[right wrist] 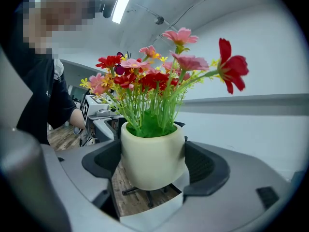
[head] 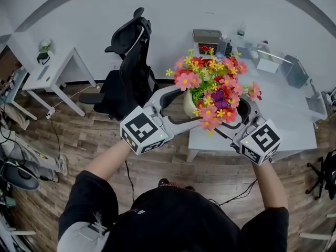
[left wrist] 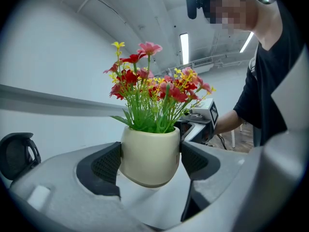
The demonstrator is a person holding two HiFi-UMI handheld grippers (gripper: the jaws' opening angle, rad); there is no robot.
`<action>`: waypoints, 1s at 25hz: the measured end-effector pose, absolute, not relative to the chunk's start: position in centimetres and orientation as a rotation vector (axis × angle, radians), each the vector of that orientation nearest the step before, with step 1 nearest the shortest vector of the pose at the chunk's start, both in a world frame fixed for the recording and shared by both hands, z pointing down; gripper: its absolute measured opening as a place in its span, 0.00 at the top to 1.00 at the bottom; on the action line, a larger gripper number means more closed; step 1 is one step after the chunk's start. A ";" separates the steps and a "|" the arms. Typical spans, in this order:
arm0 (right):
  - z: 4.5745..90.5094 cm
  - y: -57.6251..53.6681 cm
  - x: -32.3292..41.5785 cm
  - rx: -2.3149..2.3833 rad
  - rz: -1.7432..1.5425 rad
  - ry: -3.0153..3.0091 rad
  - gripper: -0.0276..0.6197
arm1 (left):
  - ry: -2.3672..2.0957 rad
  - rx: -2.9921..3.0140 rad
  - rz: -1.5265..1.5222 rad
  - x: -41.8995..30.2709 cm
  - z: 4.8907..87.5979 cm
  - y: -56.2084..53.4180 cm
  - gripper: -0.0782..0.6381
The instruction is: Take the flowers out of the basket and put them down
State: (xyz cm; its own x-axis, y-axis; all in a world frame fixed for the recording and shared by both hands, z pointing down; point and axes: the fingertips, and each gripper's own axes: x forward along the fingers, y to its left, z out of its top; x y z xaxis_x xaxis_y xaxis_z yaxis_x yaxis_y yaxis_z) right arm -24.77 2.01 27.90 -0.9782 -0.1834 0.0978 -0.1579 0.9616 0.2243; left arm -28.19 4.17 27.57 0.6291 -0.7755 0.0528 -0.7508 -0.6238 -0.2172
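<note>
Both hand-held grippers (left wrist: 150,159) (right wrist: 152,162) clamp cream-potted pink, red flowers (head: 215,85).

Upright in a rounded cream pot (left wrist: 149,153): red, pink and yellow flowers (head: 215,91) on green stems. Pinched at the pot's belly between pads (left wrist: 107,164) of the left gripper (left wrist: 150,161) and of the right gripper (right wrist: 153,164); blooms well above the fingers.

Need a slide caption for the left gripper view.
Left gripper clamps a cream pot of red and yellow flowers aloft; right gripper grips it opposite.
</note>
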 end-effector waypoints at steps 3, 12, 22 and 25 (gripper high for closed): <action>28.2 2.3 -21.8 0.248 -0.334 -3.008 0.31 | 1.275 -2.668 -0.219 -25.1 27.9 4.4 0.34; 29.1 2.4 -18.8 0.211 -0.368 -2.989 0.31 | 1.318 -2.676 -0.226 -22.1 29.0 4.5 0.34; 30.4 1.6 -19.5 0.212 -0.286 -3.008 0.31 | 1.319 -2.702 -0.232 -22.9 30.1 3.8 0.34; 30.8 1.1 -20.1 0.235 -0.283 -3.003 0.31 | 1.295 -2.706 -0.244 -23.5 30.5 3.2 0.34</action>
